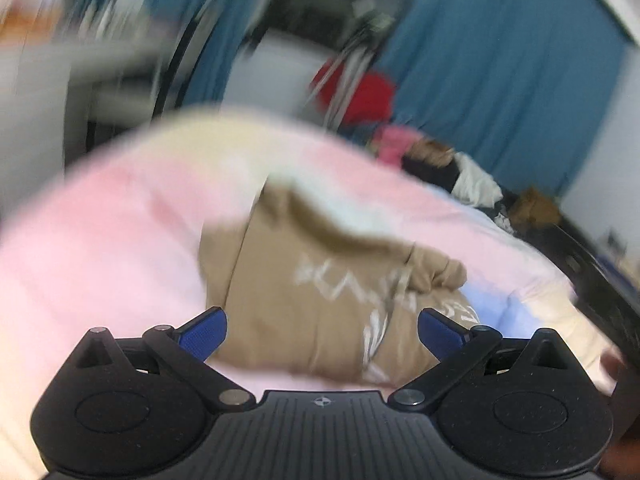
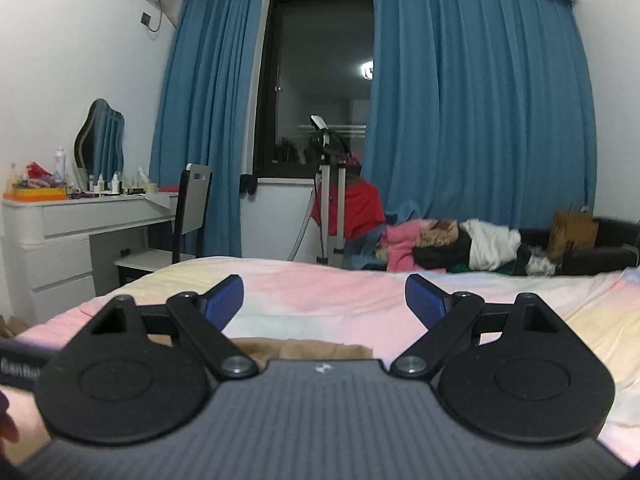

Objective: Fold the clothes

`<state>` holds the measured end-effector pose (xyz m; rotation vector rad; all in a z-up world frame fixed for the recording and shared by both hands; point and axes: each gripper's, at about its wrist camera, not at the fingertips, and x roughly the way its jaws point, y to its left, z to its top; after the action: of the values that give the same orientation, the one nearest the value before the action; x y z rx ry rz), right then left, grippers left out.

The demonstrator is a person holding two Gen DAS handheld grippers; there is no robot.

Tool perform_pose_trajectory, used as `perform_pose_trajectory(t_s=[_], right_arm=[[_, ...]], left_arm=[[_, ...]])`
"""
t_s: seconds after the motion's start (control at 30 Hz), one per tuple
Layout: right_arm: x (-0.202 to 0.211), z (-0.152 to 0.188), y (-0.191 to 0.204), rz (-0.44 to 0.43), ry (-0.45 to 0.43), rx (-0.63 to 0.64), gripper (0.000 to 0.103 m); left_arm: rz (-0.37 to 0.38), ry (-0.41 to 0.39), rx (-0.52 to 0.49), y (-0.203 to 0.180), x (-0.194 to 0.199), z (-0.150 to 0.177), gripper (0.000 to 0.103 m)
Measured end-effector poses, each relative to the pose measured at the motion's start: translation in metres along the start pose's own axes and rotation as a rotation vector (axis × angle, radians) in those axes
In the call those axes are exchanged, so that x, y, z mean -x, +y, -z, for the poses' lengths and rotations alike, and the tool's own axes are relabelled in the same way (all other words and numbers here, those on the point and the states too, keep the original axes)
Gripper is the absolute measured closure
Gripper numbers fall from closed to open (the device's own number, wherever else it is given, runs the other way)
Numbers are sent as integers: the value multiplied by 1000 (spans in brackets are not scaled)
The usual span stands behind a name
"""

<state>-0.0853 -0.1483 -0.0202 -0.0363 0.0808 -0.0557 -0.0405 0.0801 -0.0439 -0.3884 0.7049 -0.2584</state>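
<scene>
Left gripper jaws apart, empty, above tan hoodie on bed; right gripper jaws apart, empty.

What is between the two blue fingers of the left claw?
In the left wrist view, the left claw is open, and only the tan hoodie shows in the gap, lying on the pink bed cover beyond the fingertips.

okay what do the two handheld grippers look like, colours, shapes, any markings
Both look alike. The left gripper and the right gripper each have a ribbed dark grey body, two rounded black side plates, black link bars on silver pivot pins, and blue textured fingers. A small round emblem sits at the body's front edge. No cables or sleeves are visible.
</scene>
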Motion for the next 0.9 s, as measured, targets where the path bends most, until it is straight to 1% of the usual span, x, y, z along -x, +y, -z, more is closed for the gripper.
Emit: perform_pose_trajectory(t_s=[0.03,0.1,0.13,0.17,0.27,0.3,0.33,0.37,0.4,0.43,0.47,0.53,0.6,0.67,0.77,0.83,0.9], right_arm=[[-1,0,1,1,3,0,0],[-1,2,3,-1,10,-6,0],[-2,2,5,-1,13,3,0],[-4,3,7,-1,13,15,0],[-7,5,14,-15,19,33,0],[-8,6,16,-21,26,35,0],[-8,7,18,-24,34,36,0],[-9,8,19,-26,44,33,0],[-10,9,18,-34,59,17,0],[-11,9,17,-46,75,-6,0],[-13,9,14,-63,101,-50,0],[-19,11,4,-103,170,-177,0],[-28,17,-12,-143,269,-365,0],[-38,28,-27,-239,372,-596,0],[-55,56,-39,-412,501,-949,0],[-67,77,-38,-471,579,-1123,0],[-75,92,-39,-480,620,-1212,0]], left_arm=[[17,51,78,15,-7,-3,1],[51,136,220,38,-22,-2,3],[69,158,281,47,-28,0,4],[85,173,337,56,-34,1,5],[121,158,463,72,-46,3,14],[129,151,498,76,-49,3,24],[126,138,511,78,-51,2,34],[124,126,524,79,-53,2,39],[122,114,537,80,-54,1,48],[124,104,548,80,-51,2,54],[130,93,555,81,-49,2,56],[143,67,564,82,-42,2,75],[172,34,566,81,-36,1,85],[200,6,559,79,-31,-2,86],[249,-34,557,76,-26,-4,88],[279,-61,559,74,-24,-5,89],[318,-82,561,72,-24,-7,89]])
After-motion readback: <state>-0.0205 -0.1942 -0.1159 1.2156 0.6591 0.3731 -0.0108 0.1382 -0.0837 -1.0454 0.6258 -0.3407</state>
